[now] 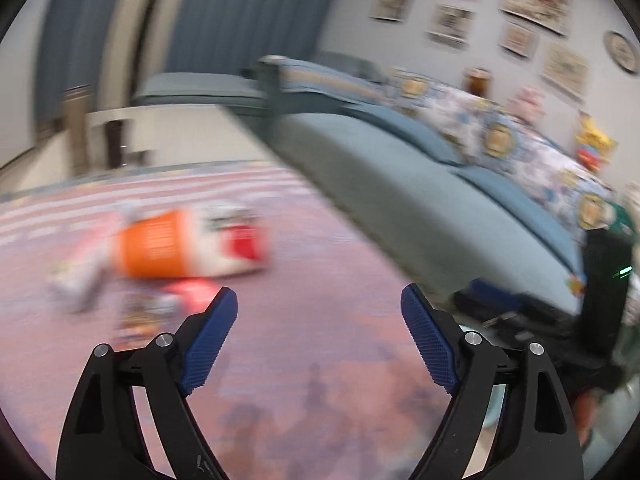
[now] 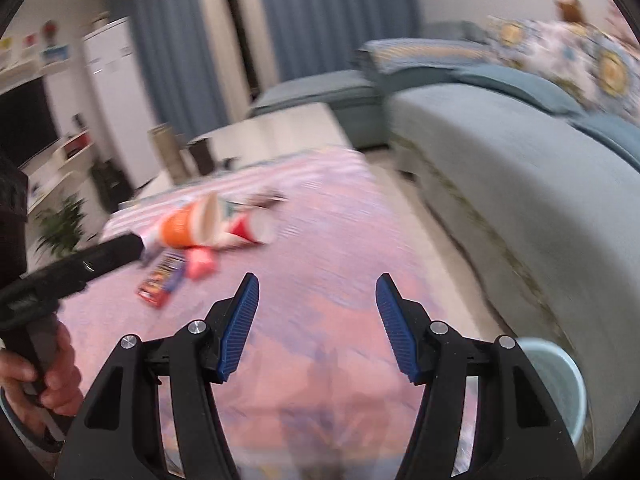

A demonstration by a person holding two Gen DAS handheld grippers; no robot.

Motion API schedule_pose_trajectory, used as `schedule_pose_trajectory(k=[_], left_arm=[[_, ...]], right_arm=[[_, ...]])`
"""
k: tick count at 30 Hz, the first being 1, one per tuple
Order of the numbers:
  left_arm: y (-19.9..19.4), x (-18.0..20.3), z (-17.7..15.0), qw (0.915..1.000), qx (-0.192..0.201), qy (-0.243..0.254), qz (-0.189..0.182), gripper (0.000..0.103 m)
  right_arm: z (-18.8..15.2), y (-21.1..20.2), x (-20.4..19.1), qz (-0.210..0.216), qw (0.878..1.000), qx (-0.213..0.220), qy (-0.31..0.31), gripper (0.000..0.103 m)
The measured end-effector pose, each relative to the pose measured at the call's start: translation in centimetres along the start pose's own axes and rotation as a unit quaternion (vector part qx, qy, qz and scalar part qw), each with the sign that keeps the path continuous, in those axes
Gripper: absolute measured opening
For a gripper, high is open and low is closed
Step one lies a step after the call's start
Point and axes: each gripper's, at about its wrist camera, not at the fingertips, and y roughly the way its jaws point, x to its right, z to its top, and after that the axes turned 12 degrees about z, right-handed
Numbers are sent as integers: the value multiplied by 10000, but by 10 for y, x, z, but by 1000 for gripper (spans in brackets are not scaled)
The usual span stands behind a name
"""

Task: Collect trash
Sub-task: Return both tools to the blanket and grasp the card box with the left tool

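A small heap of trash lies on the pink rug: an orange-and-white paper cup (image 1: 154, 248) (image 2: 188, 228) on its side, a red-and-white cup (image 1: 240, 242) (image 2: 256, 230), a pink wrapper (image 2: 200, 264) and a flat colourful packet (image 2: 162, 280) (image 1: 140, 320). My left gripper (image 1: 318, 300) hangs above the rug with its blue pads wide apart and nothing between them; the heap is ahead and to its left. My right gripper (image 2: 316, 286) is open and empty too, with the heap ahead on its left. Both views are blurred.
A grey-blue sofa (image 2: 520, 184) with patterned cushions runs along the right. A pale blue bin (image 2: 560, 384) stands at the lower right by the sofa. A low white table (image 2: 272, 132) sits beyond the rug. A hand (image 2: 48, 376) grips the left tool's handle.
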Motion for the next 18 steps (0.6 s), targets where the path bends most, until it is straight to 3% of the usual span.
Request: schedule_pose_trajectory(k=[4, 7, 13, 18], left_arm=[[18, -59, -11, 9966, -316, -322, 694, 81], [39, -84, -20, 9934, -670, -416, 836, 80], [80, -99, -25, 9886, -1062, -555, 914, 80], [106, -96, -21, 9847, -1122, -500, 1235, 68]], right_arm=[[16, 49, -36, 267, 9988, -102, -389, 57], [23, 84, -59, 455, 9971, -203, -573, 56], [24, 137, -80, 502, 9933, -492, -914, 52], [40, 169, -86, 571, 9915, -624, -991, 52]])
